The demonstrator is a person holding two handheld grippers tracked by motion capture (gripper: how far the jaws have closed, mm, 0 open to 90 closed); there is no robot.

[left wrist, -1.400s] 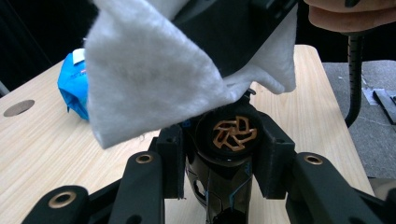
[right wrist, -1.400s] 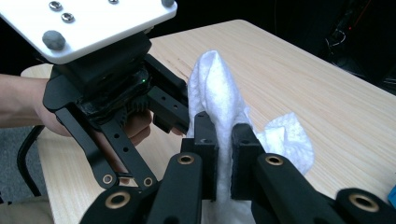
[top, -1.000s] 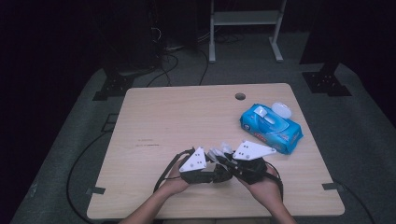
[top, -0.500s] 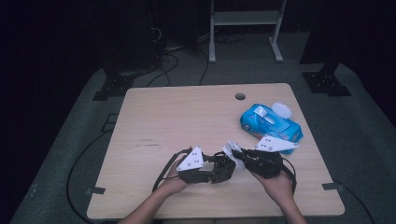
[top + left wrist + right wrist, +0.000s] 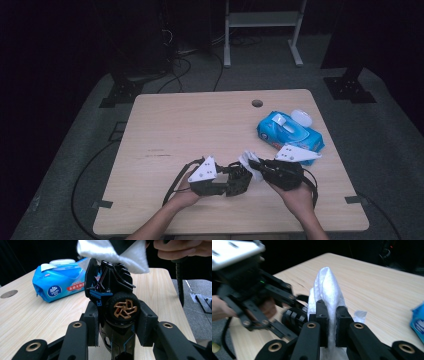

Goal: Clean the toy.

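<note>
With your left claw (image 5: 117,336) clamping the black toy car (image 5: 113,305) just beside the blue wet-wipe pack (image 5: 289,131), keep your right claw (image 5: 331,327) pinching the white wipe (image 5: 327,293) and rub its bodywork gently.

The toy car (image 5: 117,315) is black with blue trim and a dark wheel bearing a gold spoked hub that faces the left gripper view. It stands nose-up, clamped between two black pads, at about 6 o'clock on the table in the high view (image 5: 239,179). Its far end seems to touch the white wipe (image 5: 112,252), though the contact itself is hard to make out. The wipe (image 5: 328,290) is soft, crumpled and folded into an upright peak, pinched at its lower part between two pads, just at 3 o'clock of the car.
</note>
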